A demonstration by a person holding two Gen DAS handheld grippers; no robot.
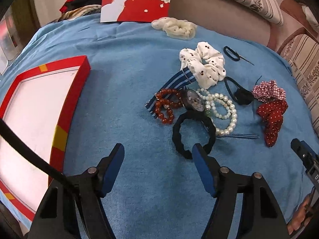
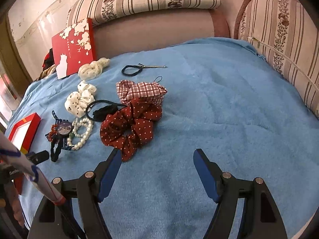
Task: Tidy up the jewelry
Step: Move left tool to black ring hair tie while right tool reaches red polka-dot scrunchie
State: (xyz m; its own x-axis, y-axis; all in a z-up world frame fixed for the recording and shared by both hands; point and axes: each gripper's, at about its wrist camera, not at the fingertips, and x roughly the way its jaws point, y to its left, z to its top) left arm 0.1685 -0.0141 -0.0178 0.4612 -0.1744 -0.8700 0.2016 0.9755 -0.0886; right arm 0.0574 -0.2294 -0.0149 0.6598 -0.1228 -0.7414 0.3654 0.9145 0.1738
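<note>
On a blue blanket [image 1: 123, 103] over a sofa seat lies the jewelry, heaped just right of the middle. A red bead bracelet [image 1: 165, 107] touches a dark oval charm [image 1: 192, 100]; a pearl bracelet [image 1: 223, 111] coils beside that, all over a blue striped ribbon [image 1: 175, 81]. A black scrunchie [image 1: 194, 135] rests at the heap's near edge. Behind it sit a white dotted scrunchie [image 1: 203, 63], a cream one [image 1: 173, 27] by the far edge, and a thin black hair tie [image 1: 231, 52]. Toward the right edge lie a black elastic [image 1: 237, 91], a checked scrunchie [image 1: 269, 90] and a red dotted scrunchie [image 2: 129, 129].

An open red box [image 1: 59, 139] with a pale lining waits at the left edge, probably where the pieces belong; its lid [image 1: 137, 0] leans on the sofa back at the far edge.

Pointing down at the near side of the heap, the left gripper [image 1: 158, 151] has its jaws apart and grasps nothing; its right finger [image 1: 201, 159] overlaps the black scrunchie's rim in view, suggesting that piece is next. Whether it touches, I cannot tell.

Beside it, the right gripper [image 2: 157, 156] has its jaws released and empty, with the red dotted scrunchie's tail just by its left finger [image 2: 111, 167].
</note>
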